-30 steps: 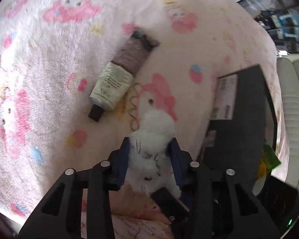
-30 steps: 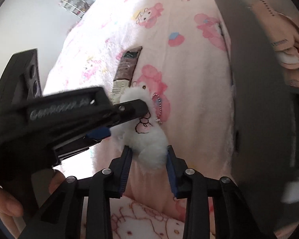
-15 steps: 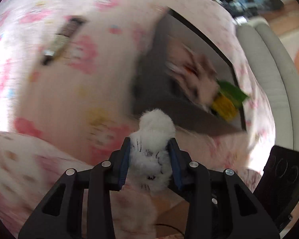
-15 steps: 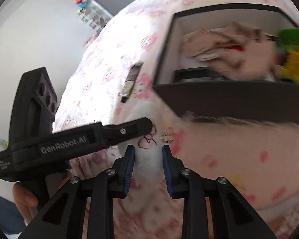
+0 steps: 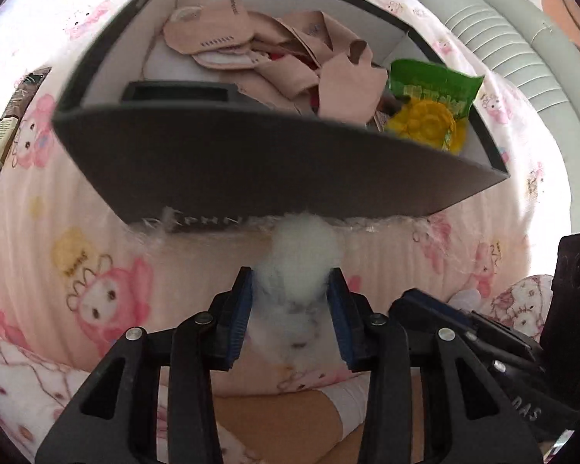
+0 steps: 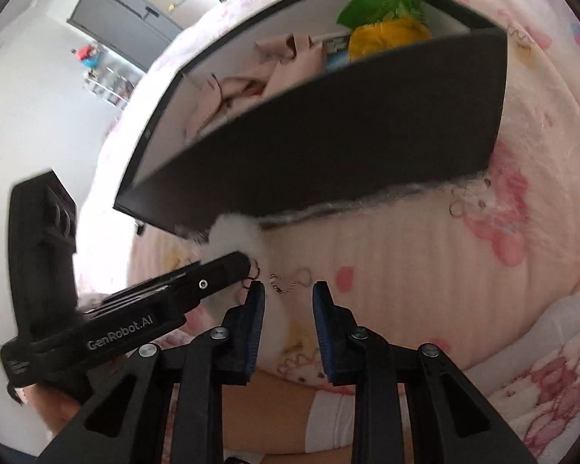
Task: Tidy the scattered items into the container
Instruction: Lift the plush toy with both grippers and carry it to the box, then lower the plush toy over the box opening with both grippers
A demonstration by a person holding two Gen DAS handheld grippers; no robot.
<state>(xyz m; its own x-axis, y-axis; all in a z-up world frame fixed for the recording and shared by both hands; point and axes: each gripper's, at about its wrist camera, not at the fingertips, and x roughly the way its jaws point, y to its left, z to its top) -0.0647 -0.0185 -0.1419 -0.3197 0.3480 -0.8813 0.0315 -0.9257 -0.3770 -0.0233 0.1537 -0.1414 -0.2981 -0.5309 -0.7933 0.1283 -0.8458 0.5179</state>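
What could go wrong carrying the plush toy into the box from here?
1. The white plush toy is clamped in the left gripper below the top edge of the black box; moved straight ahead, it would likely hit the near wall.
2. Its ball chain dangles loose by the right gripper and may snag.
3. The box is crowded; the toy might land on the pile.

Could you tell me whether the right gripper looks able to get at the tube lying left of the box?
Probably not directly: the left gripper, shut on the plush toy, sits between the right gripper and the tube.
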